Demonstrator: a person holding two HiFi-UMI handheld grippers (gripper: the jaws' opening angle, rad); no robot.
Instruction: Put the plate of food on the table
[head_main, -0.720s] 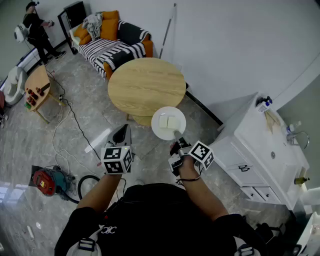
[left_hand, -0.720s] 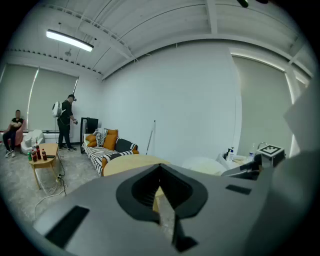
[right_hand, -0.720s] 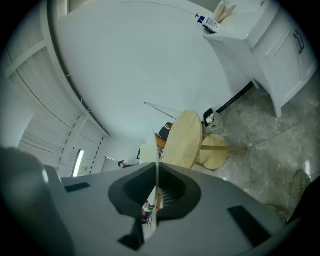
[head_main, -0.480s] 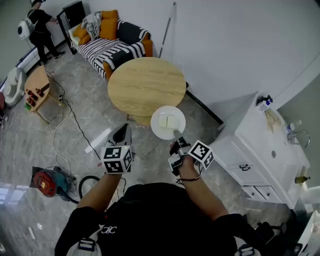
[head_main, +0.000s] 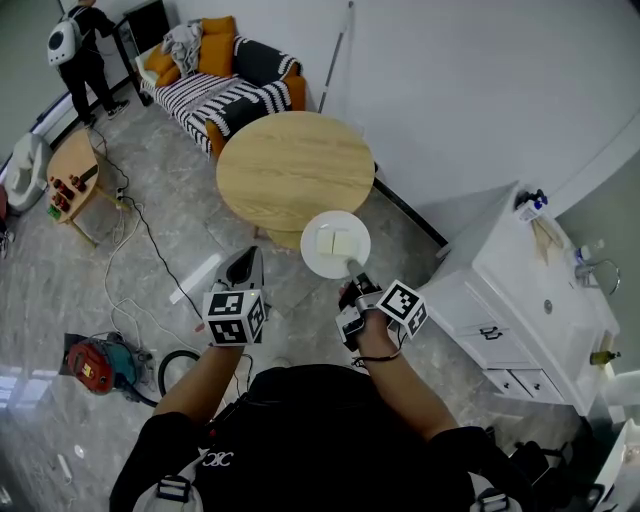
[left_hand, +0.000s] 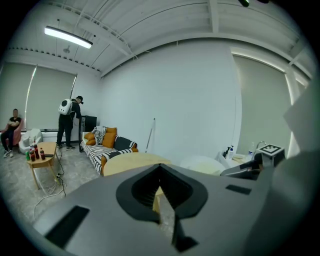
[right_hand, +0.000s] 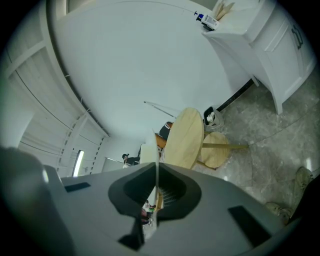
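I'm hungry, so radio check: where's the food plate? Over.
Right tool shut on plate rim. Left tool shut, empty. Plate in air, near table edge. Nothing blocking.

You are reaching both arms forward, holding the left tongs (head_main: 246, 258) pressed together, empty, and clamping the plate (head_main: 320, 264) rim in the right tongs (head_main: 352, 271).

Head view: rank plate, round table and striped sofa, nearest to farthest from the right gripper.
1. plate, gripped at its near rim by the right gripper.
2. round table, just beyond the plate.
3. striped sofa, far upper left.
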